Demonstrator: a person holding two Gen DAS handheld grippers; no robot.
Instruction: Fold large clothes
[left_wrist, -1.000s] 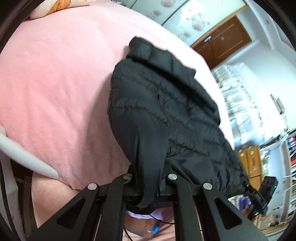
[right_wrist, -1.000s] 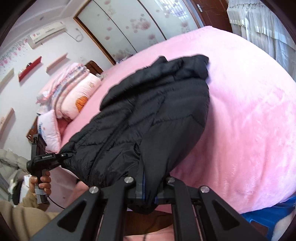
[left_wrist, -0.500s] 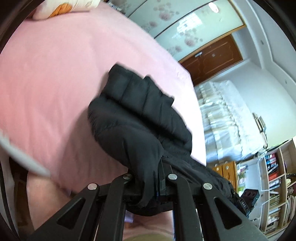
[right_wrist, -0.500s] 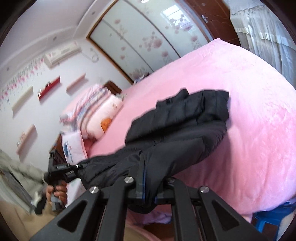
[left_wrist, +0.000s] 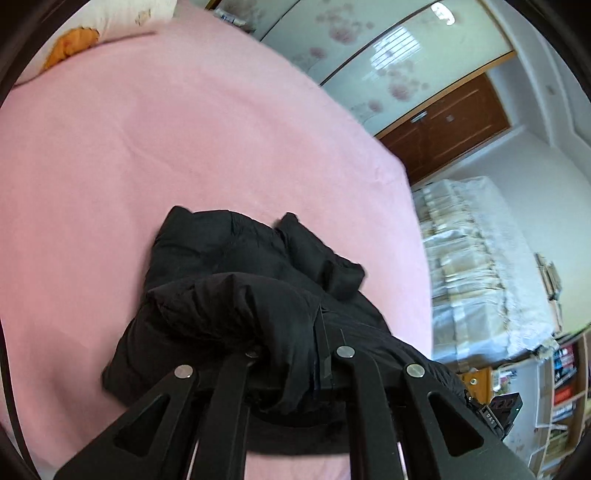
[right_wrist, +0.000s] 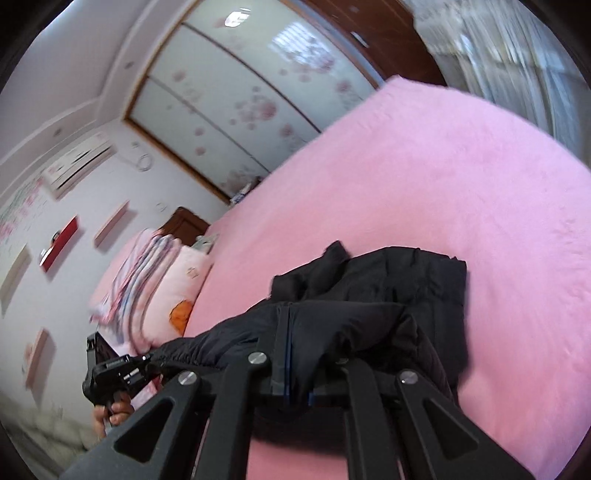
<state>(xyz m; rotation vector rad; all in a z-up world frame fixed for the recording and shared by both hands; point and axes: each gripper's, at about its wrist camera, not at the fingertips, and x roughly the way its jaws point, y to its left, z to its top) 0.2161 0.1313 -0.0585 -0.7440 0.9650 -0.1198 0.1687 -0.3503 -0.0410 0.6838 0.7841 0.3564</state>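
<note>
Two grippers clamp one black puffer jacket (left_wrist: 236, 310) by its near hem: left gripper (left_wrist: 295, 363) pinching bunched fabric, right gripper (right_wrist: 301, 363) likewise clenched on it. Jacket doubled over itself, lying by the near edge of the pink bed (left_wrist: 184, 147). Pillows (right_wrist: 162, 280) at the far left edge; wardrobe (right_wrist: 236, 99) beyond

A home bedroom — pink-blanketed bed (right_wrist: 424, 192), folded quilts (right_wrist: 147, 280), floral sliding wardrobe (right_wrist: 236, 99), wall air conditioner (right_wrist: 79, 164).
</note>
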